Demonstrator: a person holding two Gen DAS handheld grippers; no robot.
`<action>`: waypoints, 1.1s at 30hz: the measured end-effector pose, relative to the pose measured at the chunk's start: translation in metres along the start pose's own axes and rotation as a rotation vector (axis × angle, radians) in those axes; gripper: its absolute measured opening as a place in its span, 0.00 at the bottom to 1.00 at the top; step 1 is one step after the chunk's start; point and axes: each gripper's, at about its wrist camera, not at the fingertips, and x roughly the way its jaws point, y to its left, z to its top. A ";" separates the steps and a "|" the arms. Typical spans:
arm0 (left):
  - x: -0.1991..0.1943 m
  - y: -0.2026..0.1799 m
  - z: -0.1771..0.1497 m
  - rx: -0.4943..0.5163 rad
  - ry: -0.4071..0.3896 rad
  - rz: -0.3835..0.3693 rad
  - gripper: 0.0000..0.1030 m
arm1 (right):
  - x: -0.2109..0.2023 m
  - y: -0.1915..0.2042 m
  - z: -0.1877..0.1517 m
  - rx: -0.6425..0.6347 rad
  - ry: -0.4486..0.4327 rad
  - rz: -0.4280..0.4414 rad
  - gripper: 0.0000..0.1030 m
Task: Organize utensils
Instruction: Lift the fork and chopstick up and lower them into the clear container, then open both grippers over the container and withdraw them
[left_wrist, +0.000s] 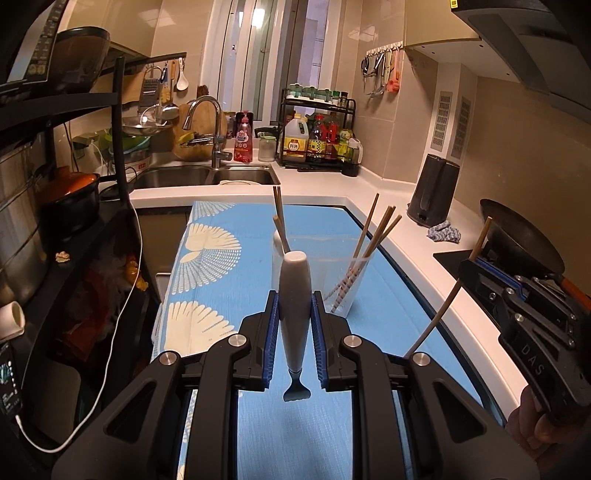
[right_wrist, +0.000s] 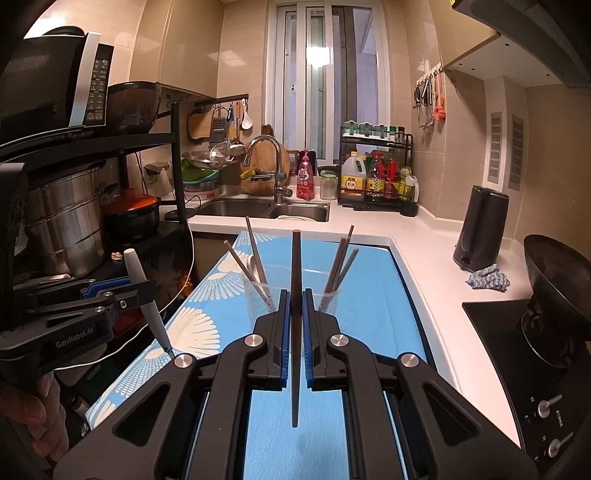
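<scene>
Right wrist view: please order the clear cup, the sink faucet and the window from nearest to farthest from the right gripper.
1. Clear cup, just ahead of the right gripper on the blue mat, holding chopsticks.
2. Sink faucet, farther back, slightly left, over the sink.
3. Window, farthest, on the back wall.

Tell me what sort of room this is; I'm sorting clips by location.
A home kitchen, most likely: a steel double sink with a faucet, a rack of sauce bottles on the counter, and a wok on the stove.
</scene>
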 end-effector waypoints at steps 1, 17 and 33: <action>0.001 0.001 0.005 -0.002 -0.001 0.000 0.17 | 0.001 0.000 0.003 0.000 -0.001 0.005 0.06; 0.028 0.024 0.081 -0.074 -0.003 -0.081 0.17 | 0.028 -0.009 0.088 0.021 -0.085 0.068 0.06; 0.125 -0.012 0.124 0.014 -0.030 -0.093 0.17 | 0.116 -0.026 0.107 0.011 -0.122 0.001 0.06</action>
